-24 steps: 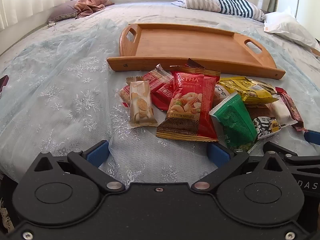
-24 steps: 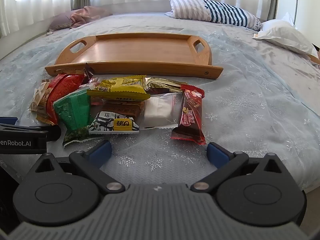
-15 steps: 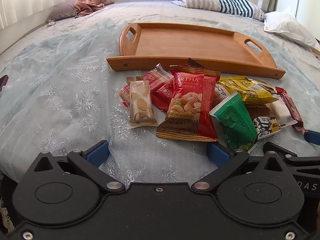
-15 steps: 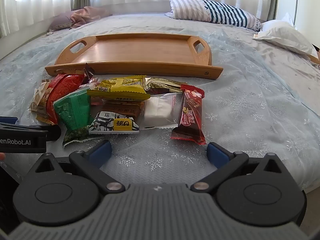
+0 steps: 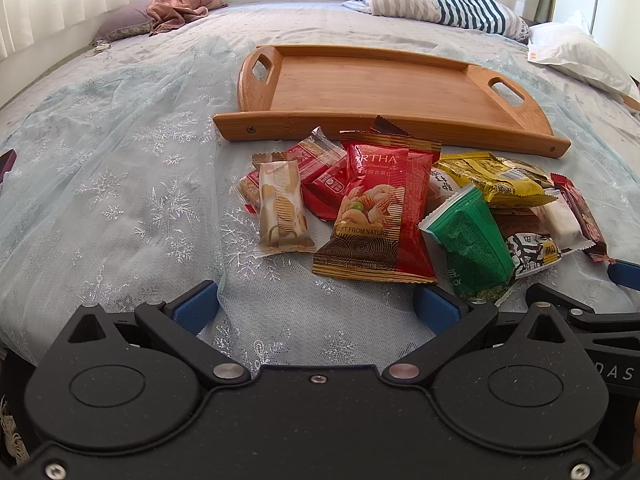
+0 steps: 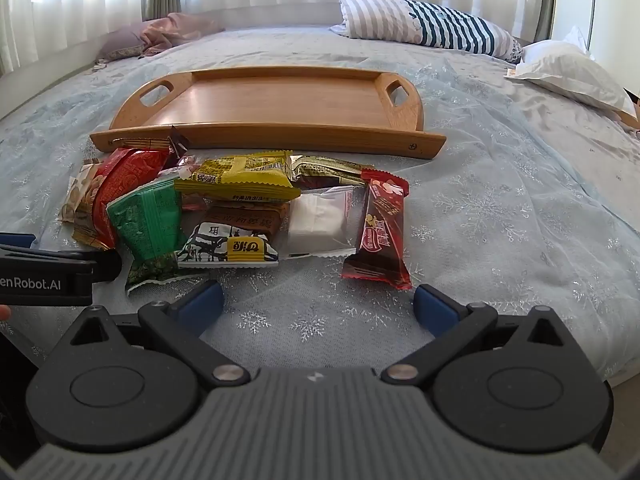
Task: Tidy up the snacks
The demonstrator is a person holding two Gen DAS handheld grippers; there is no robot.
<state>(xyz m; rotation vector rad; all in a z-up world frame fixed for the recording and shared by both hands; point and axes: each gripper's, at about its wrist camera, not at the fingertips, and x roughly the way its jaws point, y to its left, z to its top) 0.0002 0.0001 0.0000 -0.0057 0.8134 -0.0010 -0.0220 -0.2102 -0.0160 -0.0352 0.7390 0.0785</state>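
A pile of snack packets lies on the bed in front of an empty wooden tray. In the left wrist view I see a beige wafer packet, a big red nut bag, a green packet and a yellow packet. In the right wrist view I see the green packet, the yellow packet, a white packet and a dark red bar. My left gripper is open just short of the pile. My right gripper is open, near the dark red bar.
The bed has a pale blue snowflake cover. A striped pillow and a white pillow lie at the back right, a pink cloth at the back left. The left gripper's body shows at the right view's left edge.
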